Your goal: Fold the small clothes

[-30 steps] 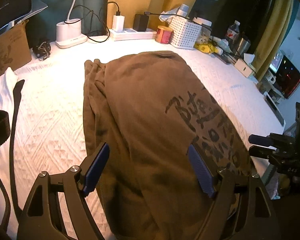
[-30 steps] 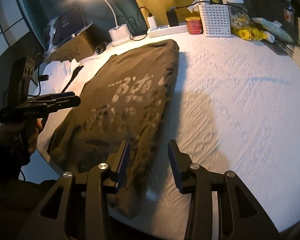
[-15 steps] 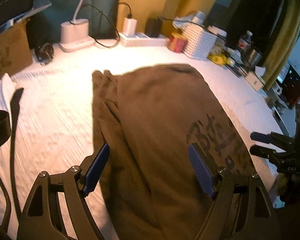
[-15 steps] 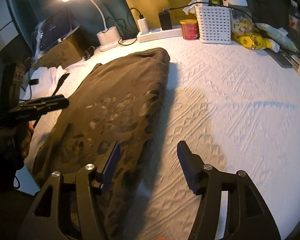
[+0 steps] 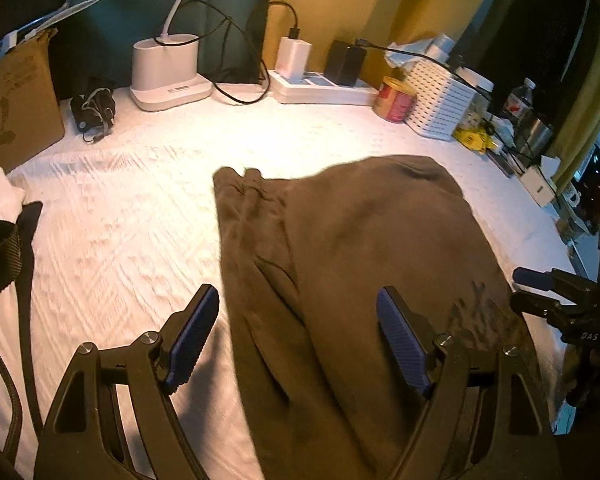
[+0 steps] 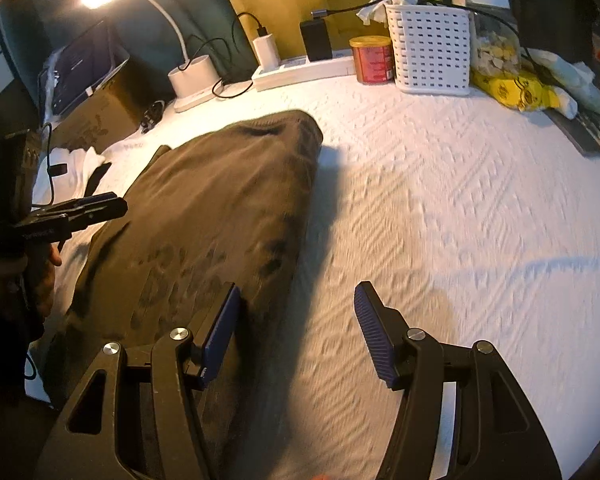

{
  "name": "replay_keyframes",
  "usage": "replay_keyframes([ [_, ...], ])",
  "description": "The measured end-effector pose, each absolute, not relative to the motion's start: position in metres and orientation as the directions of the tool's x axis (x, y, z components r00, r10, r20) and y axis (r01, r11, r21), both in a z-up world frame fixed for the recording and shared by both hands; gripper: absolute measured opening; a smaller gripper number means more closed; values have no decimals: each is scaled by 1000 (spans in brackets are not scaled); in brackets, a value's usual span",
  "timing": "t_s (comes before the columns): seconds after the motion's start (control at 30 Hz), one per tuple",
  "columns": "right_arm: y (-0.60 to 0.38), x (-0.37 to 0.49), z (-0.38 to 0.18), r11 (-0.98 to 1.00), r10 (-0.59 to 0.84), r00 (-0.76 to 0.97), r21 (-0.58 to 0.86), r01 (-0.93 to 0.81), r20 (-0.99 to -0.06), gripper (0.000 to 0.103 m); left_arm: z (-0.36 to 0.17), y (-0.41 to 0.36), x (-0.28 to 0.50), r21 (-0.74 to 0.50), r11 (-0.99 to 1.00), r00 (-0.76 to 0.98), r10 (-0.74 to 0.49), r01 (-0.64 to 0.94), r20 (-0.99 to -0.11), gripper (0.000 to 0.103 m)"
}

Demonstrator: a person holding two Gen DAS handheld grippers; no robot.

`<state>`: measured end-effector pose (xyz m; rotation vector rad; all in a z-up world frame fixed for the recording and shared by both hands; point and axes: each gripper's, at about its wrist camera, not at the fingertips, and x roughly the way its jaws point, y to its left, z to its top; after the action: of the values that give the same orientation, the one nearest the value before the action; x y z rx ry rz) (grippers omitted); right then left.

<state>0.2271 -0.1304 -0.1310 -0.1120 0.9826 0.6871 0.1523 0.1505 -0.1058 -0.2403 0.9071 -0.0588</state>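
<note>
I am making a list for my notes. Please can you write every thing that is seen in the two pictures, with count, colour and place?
garment: one, brown, dark print, lying on the bedspread, partly folded
bedspread: one, white, textured, under everything
lamp base: one, white, back edge, left
power strip: one, white, back edge, with a white and a black charger
tin: one, red, beside the basket
basket: one, white, perforated, back right
yellow packet: one, right of the basket
cardboard box: one, brown, far left
white cloth: one, left edge
left tool: black, blue pads, open, over the garment
right tool: black, blue pads, open, at the garment's right edge
hand: one, holding the left tool
</note>
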Motion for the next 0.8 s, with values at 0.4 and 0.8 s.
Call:
replay_keyframes([
  [0.4, -110, 267, -131, 794, 459, 405, 160, -587, -791, 63, -117, 162, 186, -275, 961, 614, -204, -22, -763, 88],
  [0.8, -70, 301, -141, 724, 527, 366, 179, -667, -767, 63, -121, 132, 192, -188, 978, 617, -203, 89, -761, 78],
])
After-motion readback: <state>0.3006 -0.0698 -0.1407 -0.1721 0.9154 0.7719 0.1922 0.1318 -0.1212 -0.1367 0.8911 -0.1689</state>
